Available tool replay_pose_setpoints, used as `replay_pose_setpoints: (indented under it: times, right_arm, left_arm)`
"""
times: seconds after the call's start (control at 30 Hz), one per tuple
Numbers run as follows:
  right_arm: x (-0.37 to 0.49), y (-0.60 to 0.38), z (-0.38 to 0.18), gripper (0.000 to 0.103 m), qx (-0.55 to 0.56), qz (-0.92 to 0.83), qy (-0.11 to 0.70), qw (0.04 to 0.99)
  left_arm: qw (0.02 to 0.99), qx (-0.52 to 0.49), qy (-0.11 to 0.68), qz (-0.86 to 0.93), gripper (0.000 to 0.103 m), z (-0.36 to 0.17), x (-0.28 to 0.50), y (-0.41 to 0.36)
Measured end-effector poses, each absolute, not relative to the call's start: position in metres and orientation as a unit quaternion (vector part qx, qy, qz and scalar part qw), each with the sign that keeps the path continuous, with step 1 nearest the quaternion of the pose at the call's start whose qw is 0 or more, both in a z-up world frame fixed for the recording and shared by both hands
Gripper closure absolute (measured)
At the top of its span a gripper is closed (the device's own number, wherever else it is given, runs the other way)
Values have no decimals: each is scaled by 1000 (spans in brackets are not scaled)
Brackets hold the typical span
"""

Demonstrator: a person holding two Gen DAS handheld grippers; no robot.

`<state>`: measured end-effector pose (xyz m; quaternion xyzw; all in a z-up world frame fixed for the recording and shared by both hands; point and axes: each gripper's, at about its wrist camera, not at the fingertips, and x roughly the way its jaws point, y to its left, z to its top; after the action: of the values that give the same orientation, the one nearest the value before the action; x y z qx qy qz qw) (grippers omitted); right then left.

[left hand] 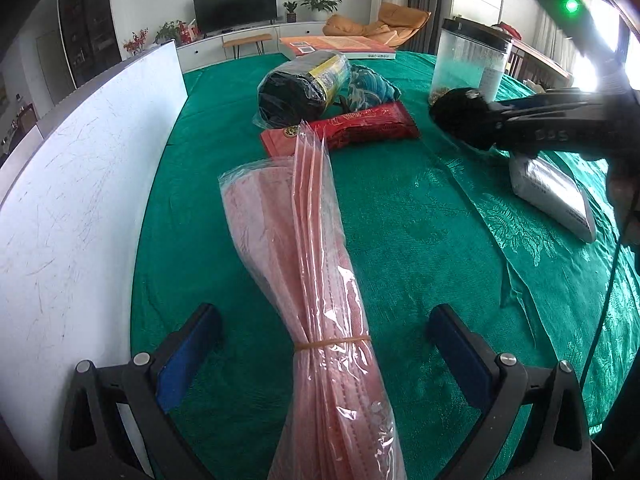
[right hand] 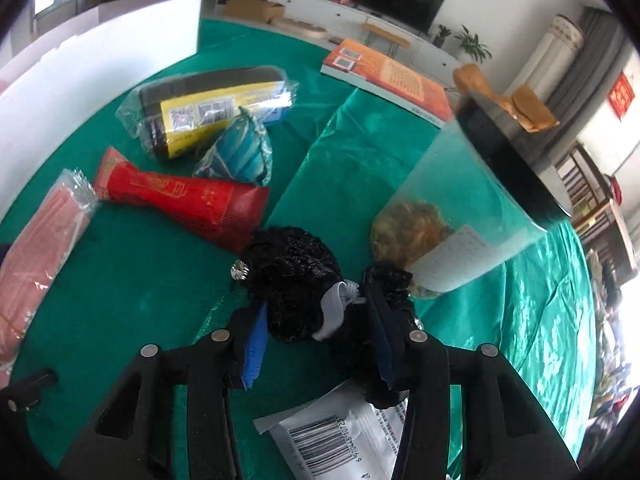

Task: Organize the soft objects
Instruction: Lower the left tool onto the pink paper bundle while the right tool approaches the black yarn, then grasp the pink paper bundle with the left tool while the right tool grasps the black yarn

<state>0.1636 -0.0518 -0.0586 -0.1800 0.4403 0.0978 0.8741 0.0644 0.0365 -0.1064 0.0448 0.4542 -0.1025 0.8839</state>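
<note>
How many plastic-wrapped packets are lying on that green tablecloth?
5: a pink rubber-banded bundle nearest the left jaws, a red packet beyond it, a black-and-yellow pack and teal packet farther back, a white barcoded pouch beneath the right gripper. Others may be hidden.

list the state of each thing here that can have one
left claw: open, straddling the pink bundle
pink bundle: rubber-banded, lying on the cloth
right claw: shut on the black fuzzy ball
black fuzzy ball: gripped
clear canister: lidded, partly filled
red packet: sealed, lying flat

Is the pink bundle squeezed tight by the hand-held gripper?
No, the left hand-held gripper stands wide open, its blue pads apart on either side of the pink bundle without touching it.
</note>
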Motion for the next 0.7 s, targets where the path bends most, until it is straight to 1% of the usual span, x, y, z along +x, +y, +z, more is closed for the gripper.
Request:
replay_pose_setpoints:
  times: [0.17, 0.23, 0.3, 0.33, 0.4, 0.43, 0.5, 0.53, 0.6, 0.63, 0.7]
  right_arm:
    - [124, -111, -8, 61, -86, 60, 417, 903]
    - [127, -145, 1, 61, -52, 7, 431, 901]
    - [144, -174, 0, 60, -30, -39, 456, 889]
    - [152, -190, -5, 59, -9, -54, 467, 883]
    - [165, -226, -19, 43, 81, -56, 487, 868]
    - [168, -244, -24, 40, 138, -49, 487, 861]
    - [165, -275, -27, 39, 218, -62, 470, 853]
    - [163, -283, -26, 39, 230, -71, 464, 852]
    - [163, -283, -21, 37, 212, -63, 466, 857]
    - [165, -277, -18, 37, 184, -51, 472, 861]
    - [169, -252, -14, 32, 102, -14, 486, 868]
  left_arm:
    - [884, 46, 455, -102, 0, -106, 65, 36]
    - [882, 47, 457, -102, 0, -106, 66, 35]
    - [877, 51, 466, -107, 0, -105, 68, 34]
    - [872, 54, 474, -111, 0, -104, 69, 35]
    - [866, 58, 483, -116, 0, -99, 68, 35]
    - [866, 55, 482, -119, 0, -96, 66, 37]
    - [868, 45, 478, -126, 0, -88, 60, 42]
    - [868, 40, 478, -130, 0, -85, 58, 44]
    - [864, 33, 483, -137, 0, -83, 56, 45]
    - [862, 33, 487, -138, 0, -83, 56, 45]
    - [859, 36, 494, -130, 0, -86, 59, 43]
